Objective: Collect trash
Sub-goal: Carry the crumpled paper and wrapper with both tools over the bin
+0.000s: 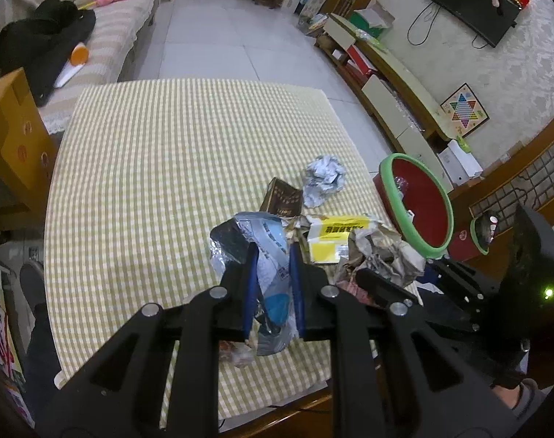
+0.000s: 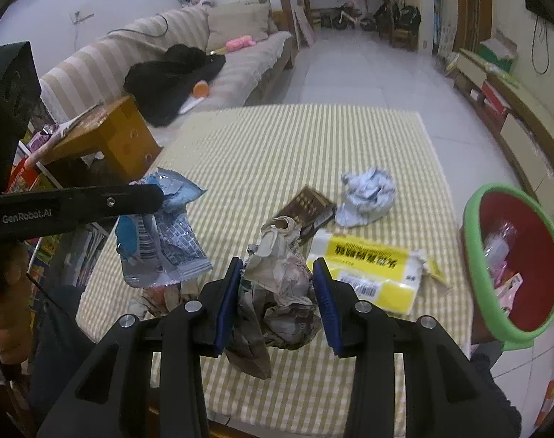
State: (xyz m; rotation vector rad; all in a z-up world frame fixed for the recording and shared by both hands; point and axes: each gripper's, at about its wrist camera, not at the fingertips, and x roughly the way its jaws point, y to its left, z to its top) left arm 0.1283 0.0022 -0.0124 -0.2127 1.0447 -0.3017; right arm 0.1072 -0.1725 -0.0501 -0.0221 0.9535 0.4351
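My left gripper (image 1: 273,252) is shut on a blue and silver foil wrapper (image 1: 269,255), held above the checked tablecloth (image 1: 167,168). From the right wrist view that same wrapper (image 2: 160,241) hangs at the left under the left gripper (image 2: 156,197). A crumpled brown-grey newspaper wad (image 2: 280,284) sits pinched between the blue pads of my right gripper (image 2: 277,273), lifted off the cloth. On the table lie a yellow and white packet (image 2: 371,273), a dark brown box (image 2: 306,208) and a crumpled white paper ball (image 2: 368,197).
A red bin with a green rim (image 2: 514,266) stands past the table's right edge, with some trash inside; it shows in the left wrist view too (image 1: 419,204). A wooden stool (image 2: 119,135) and a striped sofa (image 2: 189,54) are to the left.
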